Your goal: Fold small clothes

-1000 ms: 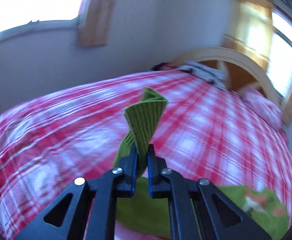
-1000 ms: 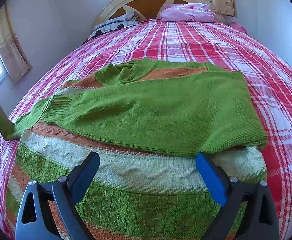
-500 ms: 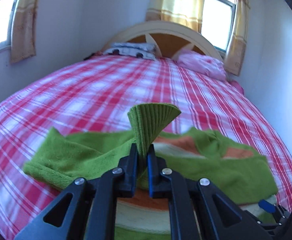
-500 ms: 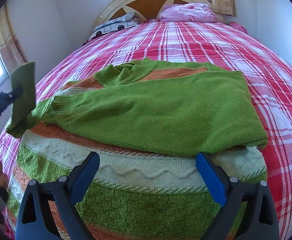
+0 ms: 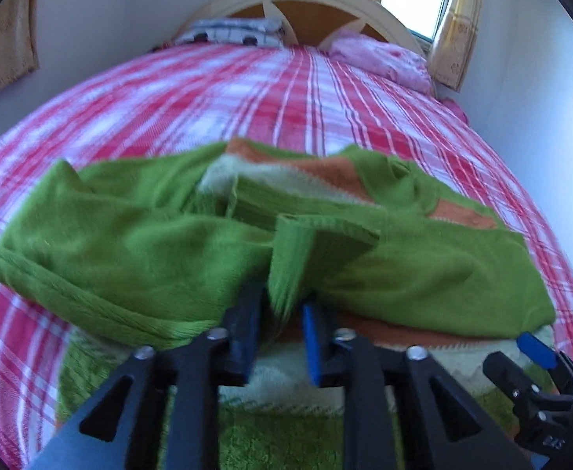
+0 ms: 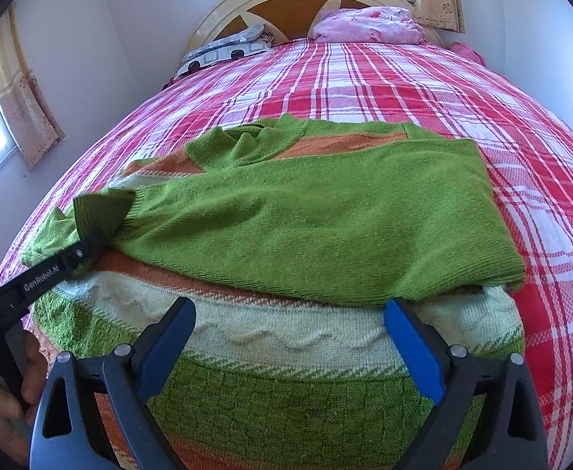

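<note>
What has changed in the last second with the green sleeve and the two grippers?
The left gripper carried the sleeve cuff from out over the bed's side in across the sweater and lowered it onto the folded part. Its jaws are opening now, with the cuff still between them. The right gripper stayed open over the sweater's hem, and the other folded sleeve did not move.

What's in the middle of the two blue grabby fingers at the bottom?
In the right wrist view, the right gripper is open, and only the striped sweater lies between its fingers, its pale wavy band, untouched.
</note>
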Available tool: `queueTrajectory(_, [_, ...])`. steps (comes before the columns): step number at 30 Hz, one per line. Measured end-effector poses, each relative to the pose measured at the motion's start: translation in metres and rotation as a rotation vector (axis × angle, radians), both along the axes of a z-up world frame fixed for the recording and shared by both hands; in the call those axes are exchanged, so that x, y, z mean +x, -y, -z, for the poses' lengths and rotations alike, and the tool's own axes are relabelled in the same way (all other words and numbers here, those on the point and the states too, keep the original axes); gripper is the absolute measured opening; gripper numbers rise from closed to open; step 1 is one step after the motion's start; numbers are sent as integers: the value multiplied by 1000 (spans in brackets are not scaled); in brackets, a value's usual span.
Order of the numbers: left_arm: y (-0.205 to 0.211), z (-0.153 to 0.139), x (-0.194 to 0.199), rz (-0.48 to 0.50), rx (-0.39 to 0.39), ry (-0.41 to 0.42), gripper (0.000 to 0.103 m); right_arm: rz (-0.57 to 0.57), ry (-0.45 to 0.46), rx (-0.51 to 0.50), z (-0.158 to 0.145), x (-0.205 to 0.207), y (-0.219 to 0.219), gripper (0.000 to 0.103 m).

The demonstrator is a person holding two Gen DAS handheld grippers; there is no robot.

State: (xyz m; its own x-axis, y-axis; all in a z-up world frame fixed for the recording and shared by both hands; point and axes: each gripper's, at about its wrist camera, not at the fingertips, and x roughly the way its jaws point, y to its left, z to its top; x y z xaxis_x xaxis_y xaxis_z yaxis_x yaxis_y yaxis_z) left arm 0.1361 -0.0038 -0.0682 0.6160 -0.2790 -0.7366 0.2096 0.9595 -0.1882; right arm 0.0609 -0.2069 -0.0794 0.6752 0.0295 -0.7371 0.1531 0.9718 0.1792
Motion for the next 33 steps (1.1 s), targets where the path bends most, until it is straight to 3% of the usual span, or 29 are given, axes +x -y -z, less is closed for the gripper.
queueTrajectory(1, [-1,-1,-3,13,-16,-3,33,0,-1,-2,0,0,0,98])
queueTrajectory(3, [-6,-6,-15,32,-20,-14,55,1,-2,-4,0,0,0,98])
queueTrajectory(4, [-11,-9,-23,34,-22,-16,74,1,-3,-5,0,0,0,98])
queueTrajectory(8, [-44,-17,-51,-28,-27,36,94,1,0,-1,0,0,1,98])
queueTrajectory(13, [-93,-8,-61,-186,18,72,95,2,0,2,-5,-1,1,98])
queueTrajectory(15, [-111,4,-54,-209,-106,5,95,-8,53,68,-22,-4,-2,98])
queueTrajectory(17, [-123,9,-52,-250,-213,3,95,-37,135,193,-43,-5,-8,98])
queueTrajectory(18, [-124,9,-54,-265,-235,18,95,-60,158,241,-51,-1,-15,98])
queueTrajectory(20, [-118,9,-54,-265,-201,17,95,-113,134,250,-57,15,-38,97])
queueTrajectory(21, [-114,8,-54,-264,-177,20,95,-137,101,230,-54,24,-51,92])
queueTrajectory(22, [-111,8,-54,-263,-155,20,95,-168,70,197,-47,34,-69,70])
queueTrajectory(24, [-107,7,-55,-259,-138,21,95,-177,12,138,-33,45,-90,51])
queueTrajectory(28, [-117,9,-58,-258,-191,30,95,-190,-79,170,-2,61,-119,51])
queueTrajectory(30, [-120,9,-58,-258,-199,33,95,-190,-58,119,-2,62,-129,51])
queueTrajectory(31, [-121,10,-57,-257,-198,34,95,-194,-55,96,-3,64,-134,45])
queueTrajectory(32, [-121,10,-58,-258,-197,35,95,-201,-57,75,-2,66,-138,34])
queueTrajectory(33, [-121,10,-58,-258,-196,35,95,-212,-68,75,0,68,-139,10])
